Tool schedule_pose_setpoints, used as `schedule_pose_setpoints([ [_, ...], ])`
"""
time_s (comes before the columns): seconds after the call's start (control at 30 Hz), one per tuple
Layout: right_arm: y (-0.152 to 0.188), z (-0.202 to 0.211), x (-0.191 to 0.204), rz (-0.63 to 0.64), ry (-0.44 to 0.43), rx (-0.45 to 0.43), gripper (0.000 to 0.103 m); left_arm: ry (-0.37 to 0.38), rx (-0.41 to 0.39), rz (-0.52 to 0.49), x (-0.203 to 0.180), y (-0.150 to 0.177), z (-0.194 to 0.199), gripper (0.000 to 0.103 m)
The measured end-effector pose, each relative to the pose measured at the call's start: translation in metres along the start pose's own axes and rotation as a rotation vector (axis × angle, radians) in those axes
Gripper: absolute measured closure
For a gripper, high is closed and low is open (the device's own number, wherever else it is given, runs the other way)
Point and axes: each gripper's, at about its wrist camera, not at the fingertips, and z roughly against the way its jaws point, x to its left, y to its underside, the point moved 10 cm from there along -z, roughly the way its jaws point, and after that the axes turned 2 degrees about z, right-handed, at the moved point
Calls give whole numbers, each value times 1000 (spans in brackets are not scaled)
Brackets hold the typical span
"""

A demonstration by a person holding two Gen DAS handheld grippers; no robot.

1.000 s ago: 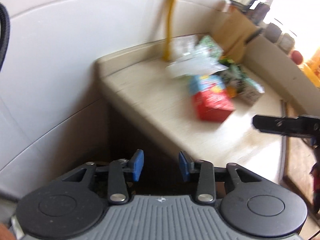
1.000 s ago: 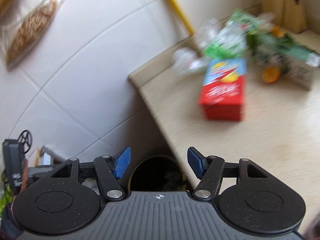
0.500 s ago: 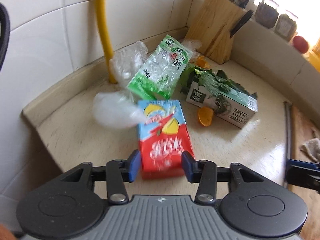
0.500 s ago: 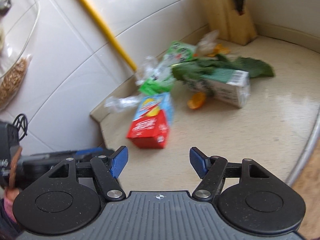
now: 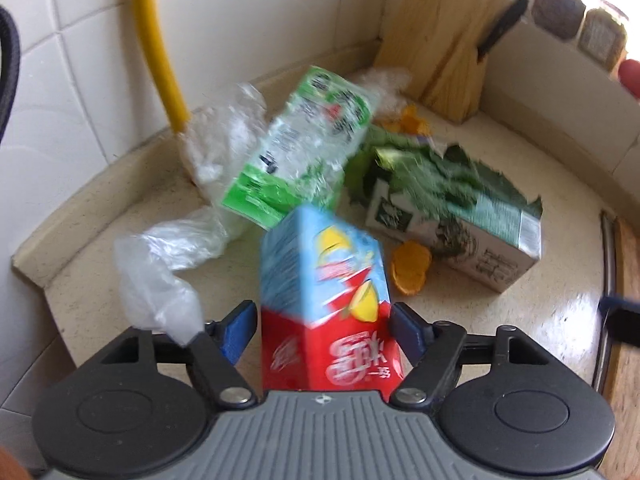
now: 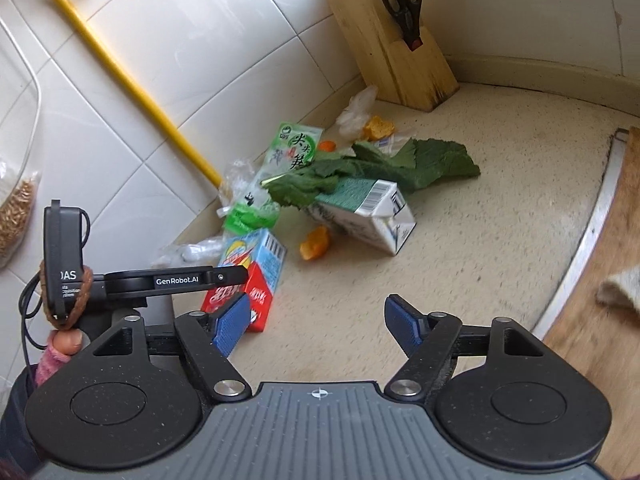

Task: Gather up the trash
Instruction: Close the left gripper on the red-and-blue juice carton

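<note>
Left wrist view: the left gripper [image 5: 322, 330] has just been opening, its jaws now wide astride the red-and-blue carton [image 5: 326, 304] on the countertop [image 5: 520, 320], pads not visibly pressing. The carton is probably empty, light and crushable; its flat side walls suit a gentle pinch. The right gripper [image 6: 318, 322] has also been opening, wide, nothing between. Beyond lie one green-and-white carton [image 6: 360, 210] under one leaf [image 6: 380, 164], one green snack wrapper [image 5: 296, 156], several clear plastic films [image 5: 160, 276], and at least three orange peels [image 6: 315, 243].
</note>
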Motion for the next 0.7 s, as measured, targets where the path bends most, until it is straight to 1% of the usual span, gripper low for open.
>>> schedule_pose_setpoints([
  [0.07, -8, -6, -7, 5, 1, 2, 24, -17, 19, -26, -3, 4, -8, 34],
  [0.13, -16, -9, -13, 9, -4, -2, 23, -18, 31, -36, -4, 7, -13, 35],
  [0.17, -20, -11, -16, 10, -3, -7, 23, -12, 36, -37, -4, 7, -15, 40],
  [0.2, -24, -12, -18, 11, -1, -8, 22, -2, 38, -38, -5, 7, -16, 52],
  [0.27, -30, -14, -21, 17, -2, -12, 22, 6, 33, -47, -6, 6, -16, 67],
  [0.3, -33, -16, -22, 27, 1, -15, 22, 9, 34, -52, -7, 5, -17, 70],
  [0.5, -53, -29, -23, 146, 54, -27, 17, 49, 41, -54, -8, 7, -12, 70],
  [0.63, -63, -53, -24, 239, 92, 4, 17, 82, 55, -46, -9, 14, -6, 70],
  [0.7, -64, -68, -23, 277, 93, 32, 17, 96, 63, -45, -10, 19, -1, 70],
])
